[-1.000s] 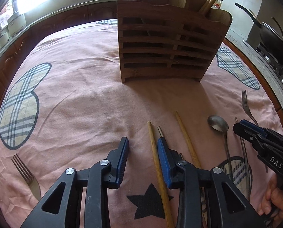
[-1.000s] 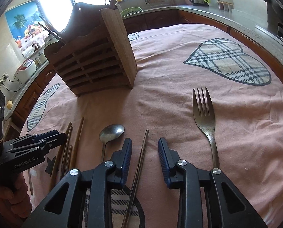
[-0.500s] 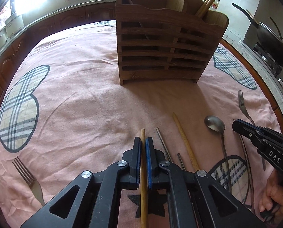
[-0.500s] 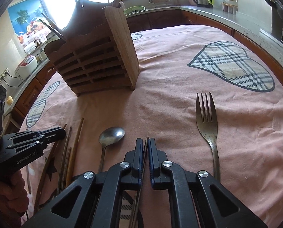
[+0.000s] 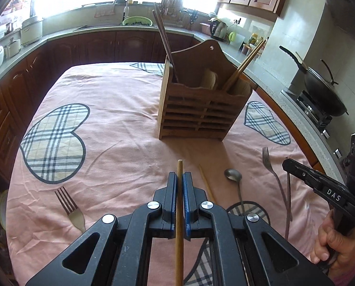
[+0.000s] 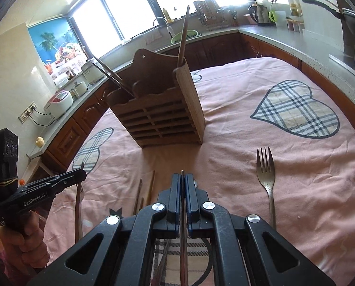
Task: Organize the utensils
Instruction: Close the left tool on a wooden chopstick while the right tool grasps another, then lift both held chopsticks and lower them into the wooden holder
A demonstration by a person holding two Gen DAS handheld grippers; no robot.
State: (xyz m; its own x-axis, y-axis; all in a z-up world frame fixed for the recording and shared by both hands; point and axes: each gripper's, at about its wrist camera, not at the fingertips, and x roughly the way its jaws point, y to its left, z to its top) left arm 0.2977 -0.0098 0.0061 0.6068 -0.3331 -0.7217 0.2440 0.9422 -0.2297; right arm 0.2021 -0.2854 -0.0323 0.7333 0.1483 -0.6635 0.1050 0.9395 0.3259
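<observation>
Chopsticks are clamped lengthwise, one in each hand-held gripper: a wooden chopstick in the left hand-held gripper, a thin dark chopstick in the right hand-held gripper, both lifted above the desk. Light, stiff and slim, they may pivot; gripping nearer mid-length looks steadier for reaching the holder.

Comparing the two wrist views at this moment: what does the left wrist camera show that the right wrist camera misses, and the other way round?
Only the left wrist view shows the silver fork lying on the left of the pink tablecloth, and the left tool shut on a light wooden chopstick.

Only the right wrist view shows the right tool shut on a thin dark chopstick, close up.

Both show the slatted wooden utensil holder with chopsticks standing in it, and a second silver fork on the cloth.
</observation>
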